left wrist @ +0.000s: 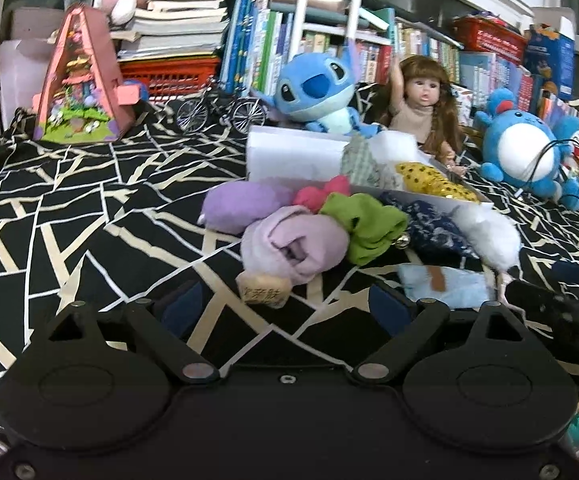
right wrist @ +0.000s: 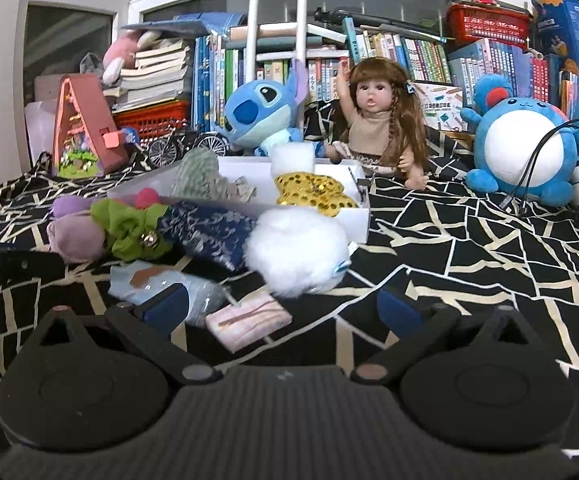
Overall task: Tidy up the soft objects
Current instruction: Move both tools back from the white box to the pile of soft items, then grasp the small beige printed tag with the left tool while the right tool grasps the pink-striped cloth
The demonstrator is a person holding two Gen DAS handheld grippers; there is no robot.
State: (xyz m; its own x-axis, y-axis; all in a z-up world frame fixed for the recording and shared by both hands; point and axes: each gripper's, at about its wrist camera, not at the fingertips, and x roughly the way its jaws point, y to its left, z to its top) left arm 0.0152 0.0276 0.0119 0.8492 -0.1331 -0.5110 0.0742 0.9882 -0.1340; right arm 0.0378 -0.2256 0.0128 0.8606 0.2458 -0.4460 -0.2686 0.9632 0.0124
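The soft things lie in a heap on the black patterned cloth (left wrist: 89,208), in front of a white box (right wrist: 353,216) that already holds some. In the left wrist view the lilac cloth bundle (left wrist: 293,244) sits at the centre, just above the left hand-held gripper (left wrist: 285,304), whose jaws are spread and empty. In the right wrist view the white fluffy toy (right wrist: 297,256) lies just above the right hand-held gripper (right wrist: 281,304), also spread, with a pink folded cloth (right wrist: 249,320) between its fingers, not pinched
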